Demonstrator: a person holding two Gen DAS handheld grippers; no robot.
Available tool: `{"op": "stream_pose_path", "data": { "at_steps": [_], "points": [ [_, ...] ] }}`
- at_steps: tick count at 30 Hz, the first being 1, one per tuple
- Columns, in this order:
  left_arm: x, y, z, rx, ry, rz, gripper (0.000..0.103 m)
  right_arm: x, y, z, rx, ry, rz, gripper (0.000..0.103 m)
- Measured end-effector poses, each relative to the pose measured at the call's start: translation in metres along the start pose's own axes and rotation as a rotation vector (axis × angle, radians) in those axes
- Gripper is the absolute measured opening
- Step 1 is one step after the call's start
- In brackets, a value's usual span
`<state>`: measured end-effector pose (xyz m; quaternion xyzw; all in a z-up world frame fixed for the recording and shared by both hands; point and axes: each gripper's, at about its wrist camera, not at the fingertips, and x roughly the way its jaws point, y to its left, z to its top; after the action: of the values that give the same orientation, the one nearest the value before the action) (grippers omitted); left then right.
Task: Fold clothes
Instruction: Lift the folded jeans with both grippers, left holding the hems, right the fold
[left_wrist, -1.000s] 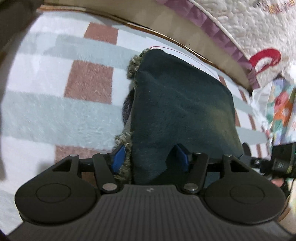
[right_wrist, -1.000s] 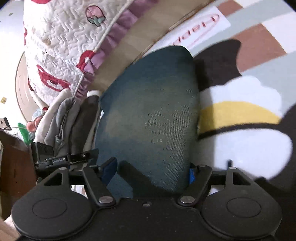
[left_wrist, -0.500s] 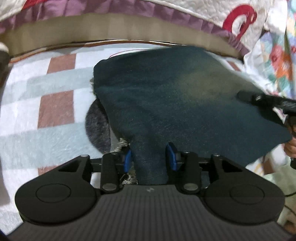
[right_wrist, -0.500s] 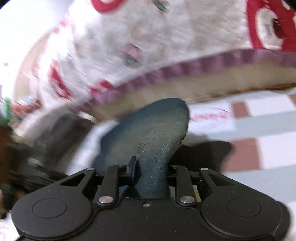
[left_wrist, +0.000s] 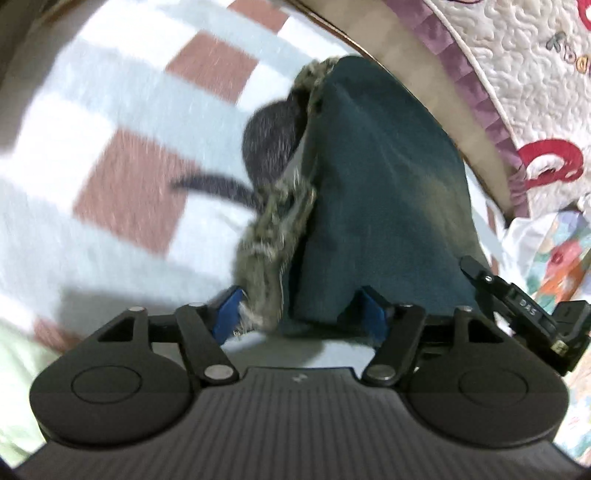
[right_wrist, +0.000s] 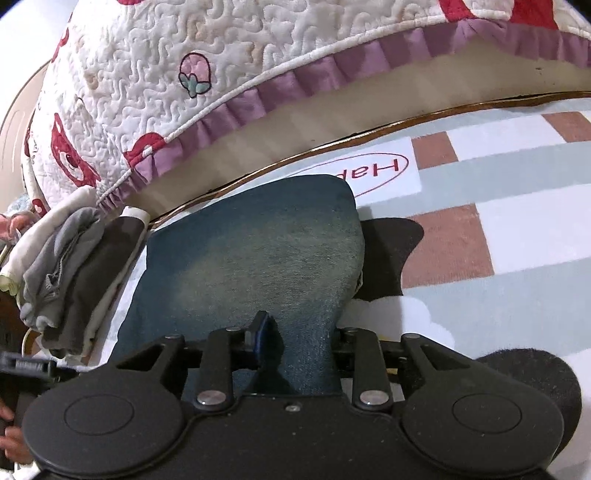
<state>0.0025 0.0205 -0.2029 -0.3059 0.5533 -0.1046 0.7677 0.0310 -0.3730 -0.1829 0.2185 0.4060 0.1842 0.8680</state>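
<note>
Only the left wrist view showed the frayed, furry hem (left_wrist: 275, 236) of the dark blue denim garment (left_wrist: 380, 192), running along its edge from eleven o'clock down toward seven. There the left gripper (left_wrist: 301, 314) had just been opening; its blue pads stood apart with the denim's near end between them, the right pad touching the cloth, the left pad beside the fringe. Whether they still pressed could not be told. The right wrist view alone showed a stack of folded grey and white clothes (right_wrist: 70, 269) at nine o'clock. In that view the right gripper (right_wrist: 299, 339) was pinched on a bunched fold of the garment, its jaws having just eased slightly wider. The garment lay on a checked rug (right_wrist: 517, 229) of white, pale green and brown squares. A quilted white bedspread (right_wrist: 184, 66) with purple frill hung at twelve o'clock.
</note>
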Motion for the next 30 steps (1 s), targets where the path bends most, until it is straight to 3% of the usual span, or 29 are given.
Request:
{"op": "stream_pose_path", "data": {
  "at_steps": [3, 6, 8, 11, 12, 13, 15, 16, 17, 19, 21, 26, 30],
  "points": [
    [0.011, 0.005, -0.005, -0.090, 0.027, -0.050, 0.074, 0.002, -0.003, -0.001, 0.027, 0.016, -0.003, 0.036],
    [0.017, 0.012, -0.015, -0.181, -0.043, -0.084, 0.078, 0.002, -0.005, -0.002, 0.040, 0.021, 0.001, 0.040],
    [0.017, 0.010, -0.016, -0.174, -0.086, -0.071, 0.078, 0.002, -0.005, -0.002, 0.038, 0.024, 0.002, 0.041],
    [0.018, 0.000, -0.017, -0.074, -0.138, -0.038, 0.073, 0.004, -0.010, -0.004, 0.079, 0.030, 0.026, 0.047],
    [0.018, -0.003, -0.019, -0.036, -0.146, -0.036, 0.060, 0.007, -0.014, -0.005, 0.113, 0.036, 0.048, 0.054],
    [0.018, -0.006, -0.020, 0.002, -0.154, -0.035, 0.055, 0.009, -0.018, -0.007, 0.148, 0.042, 0.070, 0.057],
    [0.013, -0.015, -0.020, 0.085, -0.163, -0.026, 0.031, 0.019, -0.039, -0.014, 0.360, 0.060, 0.162, 0.061],
    [0.011, -0.022, -0.018, 0.141, -0.167, -0.009, 0.030, 0.021, -0.049, -0.019, 0.457, 0.050, 0.204, 0.058],
    [0.008, -0.035, -0.019, 0.247, -0.166, 0.041, 0.029, 0.020, -0.052, -0.021, 0.491, 0.034, 0.218, 0.041],
    [0.006, -0.068, -0.029, 0.501, -0.191, 0.165, 0.028, 0.012, -0.042, -0.015, 0.403, 0.005, 0.193, 0.031],
    [0.008, -0.070, -0.027, 0.471, -0.178, 0.170, 0.028, 0.003, -0.024, -0.007, 0.282, -0.034, 0.148, 0.028],
    [0.007, -0.034, -0.015, 0.216, -0.140, 0.043, 0.030, -0.005, 0.001, 0.002, 0.070, -0.058, 0.077, 0.027],
    [0.018, -0.015, -0.010, 0.079, -0.099, -0.028, 0.040, 0.000, -0.021, 0.002, 0.163, -0.027, 0.125, 0.028]
  ]
}}
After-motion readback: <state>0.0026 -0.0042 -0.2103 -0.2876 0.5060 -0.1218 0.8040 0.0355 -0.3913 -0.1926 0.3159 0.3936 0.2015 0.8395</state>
